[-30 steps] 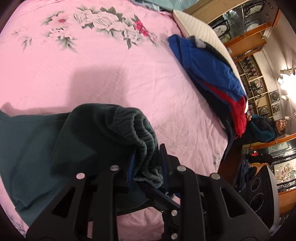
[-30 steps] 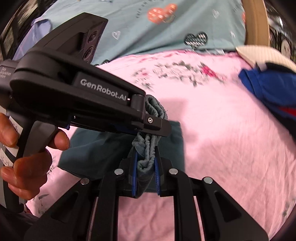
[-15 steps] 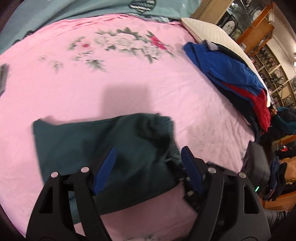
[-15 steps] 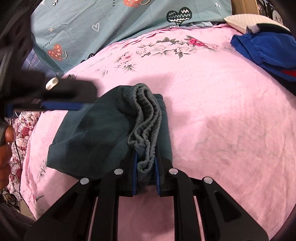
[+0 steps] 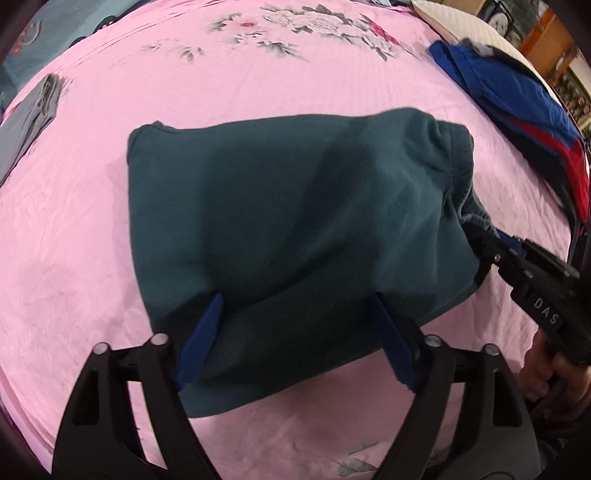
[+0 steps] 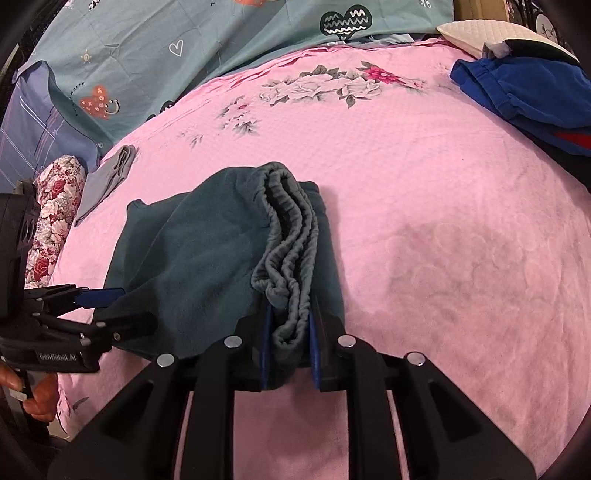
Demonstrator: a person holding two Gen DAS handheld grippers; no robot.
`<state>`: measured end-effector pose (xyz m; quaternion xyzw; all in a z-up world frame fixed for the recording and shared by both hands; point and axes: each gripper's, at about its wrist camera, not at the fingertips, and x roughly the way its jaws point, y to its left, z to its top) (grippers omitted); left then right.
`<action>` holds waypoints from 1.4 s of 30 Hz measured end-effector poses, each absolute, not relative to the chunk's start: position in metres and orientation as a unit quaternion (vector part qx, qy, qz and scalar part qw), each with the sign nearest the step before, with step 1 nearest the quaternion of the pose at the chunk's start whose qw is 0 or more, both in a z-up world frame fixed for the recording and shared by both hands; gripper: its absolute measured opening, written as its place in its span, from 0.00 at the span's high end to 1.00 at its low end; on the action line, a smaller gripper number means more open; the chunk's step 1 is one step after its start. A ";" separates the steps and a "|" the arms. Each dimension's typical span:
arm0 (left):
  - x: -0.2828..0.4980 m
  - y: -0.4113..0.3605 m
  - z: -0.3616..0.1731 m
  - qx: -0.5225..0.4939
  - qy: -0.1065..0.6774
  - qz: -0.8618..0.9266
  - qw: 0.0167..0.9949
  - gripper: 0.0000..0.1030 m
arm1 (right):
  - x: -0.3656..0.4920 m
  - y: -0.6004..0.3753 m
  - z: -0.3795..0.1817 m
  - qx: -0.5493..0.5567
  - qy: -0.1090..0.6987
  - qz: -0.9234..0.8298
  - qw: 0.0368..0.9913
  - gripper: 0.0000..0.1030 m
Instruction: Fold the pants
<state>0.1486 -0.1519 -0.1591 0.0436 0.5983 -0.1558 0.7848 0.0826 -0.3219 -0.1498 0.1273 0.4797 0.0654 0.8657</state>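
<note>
The dark teal fleece pants (image 5: 295,229) lie folded into a rough rectangle on the pink floral bedspread (image 5: 258,74), in the middle of the bed. The left gripper (image 5: 295,325) is spread wide, its two blue-padded fingers (image 5: 201,339) apart over the near edge of the folded fabric, gripping nothing. The right gripper (image 6: 288,332) is clenched on the gathered elastic waistband (image 6: 288,258), whose ruffled layers stand bunched and slightly raised between its blue pads, at the right end of the folded stack. In the left wrist view the right gripper (image 5: 491,247) reaches in from the right and meets the waistband corner (image 5: 461,184) of the pants; in the right wrist view the left gripper (image 6: 103,299) sits just beside the left edge of the pants (image 6: 192,258).

A blue and red garment (image 6: 528,92) lies piled well apart at the bed's right side, near a white pillow (image 6: 476,31). A folded grey garment (image 6: 107,177) rests at the far left edge, next to a floral bolster (image 6: 51,218).
</note>
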 end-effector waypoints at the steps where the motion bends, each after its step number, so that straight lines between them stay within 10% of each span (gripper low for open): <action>1: 0.148 -0.155 -0.160 0.056 0.597 -0.159 0.784 0.12 | 0.084 -0.322 -0.148 0.128 0.486 0.067 0.862 0.78; 5: 0.145 -0.161 -0.162 0.082 0.592 -0.171 0.784 0.05 | 0.080 -0.336 -0.128 0.140 0.490 0.027 0.860 0.60; 20: 0.130 -0.143 -0.159 0.104 0.567 -0.222 0.786 0.02 | 0.150 -0.292 -0.118 0.096 0.481 0.104 0.865 0.62; 23: 0.130 -0.129 -0.159 0.084 0.572 -0.238 0.780 0.02 | 0.159 -0.322 -0.148 0.132 0.505 0.084 0.849 0.97; 28: 0.125 -0.113 -0.158 0.058 0.566 -0.254 0.783 0.02 | 0.143 -0.354 -0.134 0.193 0.514 0.061 0.833 1.00; 42: 0.119 -0.128 -0.162 0.088 0.551 -0.247 0.792 0.02 | 0.082 -0.320 -0.125 0.077 0.528 0.057 0.844 0.70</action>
